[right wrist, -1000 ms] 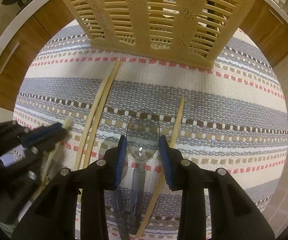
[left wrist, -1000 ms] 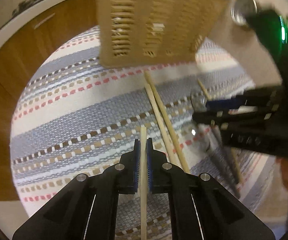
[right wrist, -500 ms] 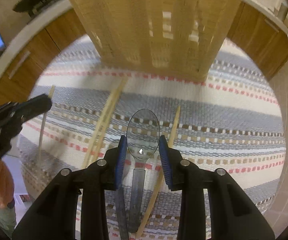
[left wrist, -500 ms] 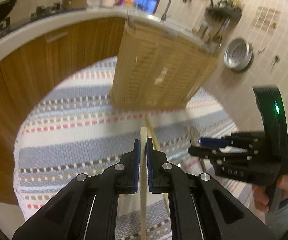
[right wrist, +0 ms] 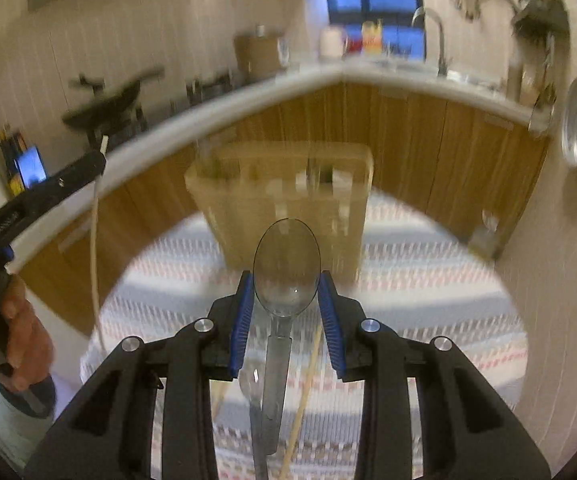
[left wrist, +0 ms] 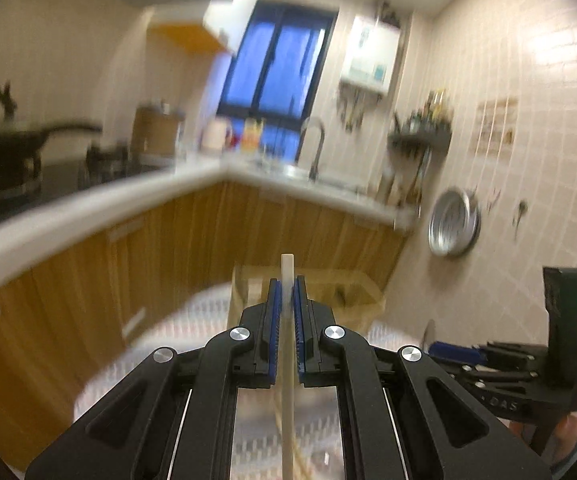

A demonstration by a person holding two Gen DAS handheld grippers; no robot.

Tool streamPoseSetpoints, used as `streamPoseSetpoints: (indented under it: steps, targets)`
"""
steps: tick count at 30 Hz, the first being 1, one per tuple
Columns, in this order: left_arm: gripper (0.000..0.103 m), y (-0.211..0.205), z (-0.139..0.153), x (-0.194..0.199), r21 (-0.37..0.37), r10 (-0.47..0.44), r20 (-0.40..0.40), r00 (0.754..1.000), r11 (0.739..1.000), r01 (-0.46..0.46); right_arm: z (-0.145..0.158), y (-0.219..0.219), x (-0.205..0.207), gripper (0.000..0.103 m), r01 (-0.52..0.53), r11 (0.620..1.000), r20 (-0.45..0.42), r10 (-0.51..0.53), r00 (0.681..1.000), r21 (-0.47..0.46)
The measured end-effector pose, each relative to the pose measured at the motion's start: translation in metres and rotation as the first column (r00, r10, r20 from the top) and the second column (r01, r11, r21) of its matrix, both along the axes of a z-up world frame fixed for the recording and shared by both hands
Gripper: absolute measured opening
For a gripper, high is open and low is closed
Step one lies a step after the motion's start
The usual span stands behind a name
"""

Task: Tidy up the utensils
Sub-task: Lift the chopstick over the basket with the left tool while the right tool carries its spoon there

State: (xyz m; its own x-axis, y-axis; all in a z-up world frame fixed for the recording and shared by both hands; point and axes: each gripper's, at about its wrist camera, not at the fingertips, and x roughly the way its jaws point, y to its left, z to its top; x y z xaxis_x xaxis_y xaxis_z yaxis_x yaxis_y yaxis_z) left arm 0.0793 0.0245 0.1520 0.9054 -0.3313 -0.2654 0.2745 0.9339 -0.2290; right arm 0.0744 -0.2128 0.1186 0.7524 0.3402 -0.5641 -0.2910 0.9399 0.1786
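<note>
My left gripper (left wrist: 287,280) is shut on a pale wooden chopstick (left wrist: 287,344), raised well above the striped mat (left wrist: 136,352); the chopstick's tip points up over the tan slotted utensil basket (left wrist: 336,284). My right gripper (right wrist: 287,280) is shut on a clear plastic spoon (right wrist: 286,260) by its bowl, lifted in front of the basket (right wrist: 284,200). The left gripper with its chopstick (right wrist: 95,248) shows at the left of the right wrist view. The right gripper (left wrist: 448,350) shows low right in the left wrist view.
A loose chopstick (right wrist: 304,396) and a dark utensil (right wrist: 254,412) lie on the striped mat (right wrist: 428,320) below the spoon. Wooden cabinets (left wrist: 88,280) under a white counter ring the table. A metal pan (left wrist: 454,222) hangs on the tiled wall at right.
Both grippers have risen and tilted up from the mat with their loads. The basket now sits lower and farther in both views. The kitchen counter and window have come into view.
</note>
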Motion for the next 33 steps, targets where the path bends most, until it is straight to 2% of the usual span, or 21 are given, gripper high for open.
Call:
streamPoseSetpoints:
  steps: [3, 5, 9, 12, 14, 18, 23, 33]
  targets:
    - [0.004, -0.001, 0.027, 0.006, -0.032, 0.029, 0.114, 0.993, 0.999, -0.026, 0.033, -0.006, 0.000, 0.030, 0.043, 0.999, 0.143, -0.046, 0.989, 0.028]
    - [0.004, -0.002, 0.041, 0.016, -0.056, 0.049, 0.174, 0.984, 0.998, -0.039, 0.048, -0.008, 0.003, 0.030, 0.073, 0.997, 0.207, -0.078, 0.975, 0.032]
    - [0.004, -0.005, 0.056, 0.035, -0.089, 0.101, 0.253, 0.962, 0.993, -0.080, 0.075, -0.016, 0.017, 0.030, 0.149, 0.987, 0.340, -0.162, 0.926, 0.063]
    - [0.004, -0.006, 0.058, 0.059, -0.144, 0.135, 0.285, 0.949, 0.985, -0.097, 0.083, -0.022, 0.033, 0.030, 0.190, 0.977, 0.389, -0.213, 0.896, 0.096]
    - [0.004, -0.003, 0.057, 0.076, -0.187, 0.158, 0.290, 0.944, 0.976, -0.106, 0.085, -0.025, 0.048, 0.030, 0.219, 0.970, 0.398, -0.243, 0.885, 0.104]
    - [0.004, -0.003, 0.042, 0.102, -0.217, 0.175, 0.274, 0.946, 0.969, -0.117, 0.079, -0.025, 0.075, 0.030, 0.221, 0.963, 0.417, -0.266, 0.869, 0.154]
    - [0.004, -0.009, 0.023, 0.121, -0.206, 0.207, 0.253, 0.945, 0.966, -0.156, 0.065, -0.025, 0.096, 0.030, 0.225, 0.960, 0.442, -0.276, 0.854, 0.165]
    - [0.004, -0.024, -0.012, 0.121, -0.117, 0.224, 0.241, 0.944, 0.973, -0.201, 0.010, -0.011, 0.115, 0.030, 0.247, 0.966, 0.428, -0.256, 0.867, 0.078]
